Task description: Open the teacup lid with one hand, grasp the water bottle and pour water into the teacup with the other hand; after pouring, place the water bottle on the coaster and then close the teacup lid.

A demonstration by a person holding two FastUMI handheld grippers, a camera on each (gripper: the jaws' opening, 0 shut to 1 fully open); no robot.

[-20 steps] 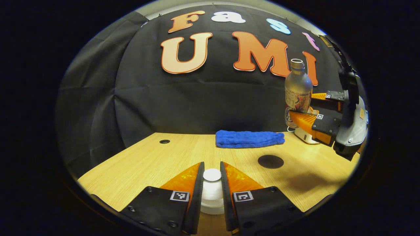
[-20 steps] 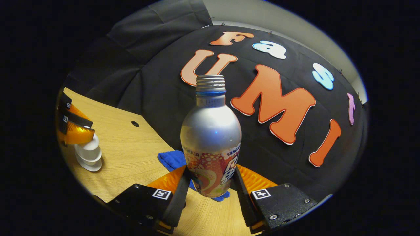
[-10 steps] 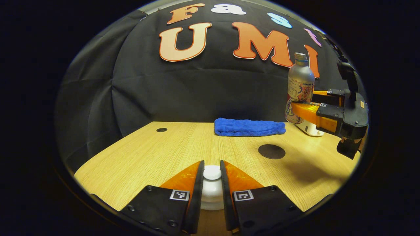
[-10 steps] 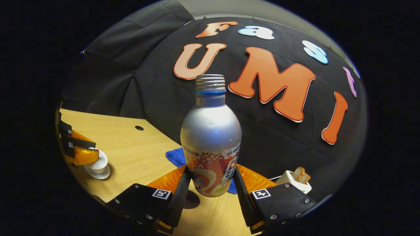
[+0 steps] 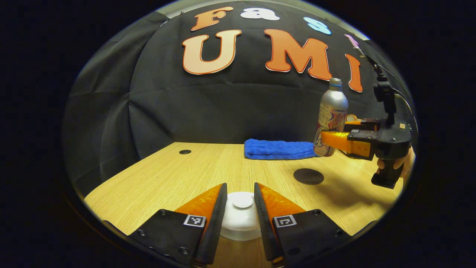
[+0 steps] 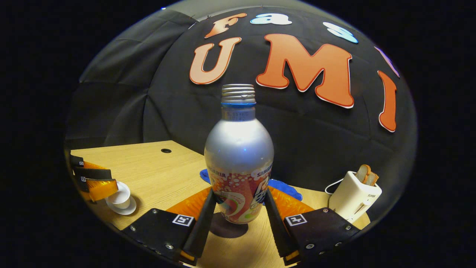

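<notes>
One water bottle point(image 6: 238, 163), upright, clamped in right tool point(image 6: 238, 216) just above one dark coaster point(image 6: 227, 229). Left tool point(image 5: 240, 208), fingers parted, straddles one lidded teacup point(image 5: 241, 219) on bench point(image 5: 178, 175). One blue towel point(image 5: 279, 149) behind coaster.

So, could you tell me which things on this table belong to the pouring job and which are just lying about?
Part of the job:
- water bottle, held by the right gripper
- teacup lid, between the left gripper fingers
- teacup
- coaster

Lying about:
- blue towel
- toaster with toast
</notes>
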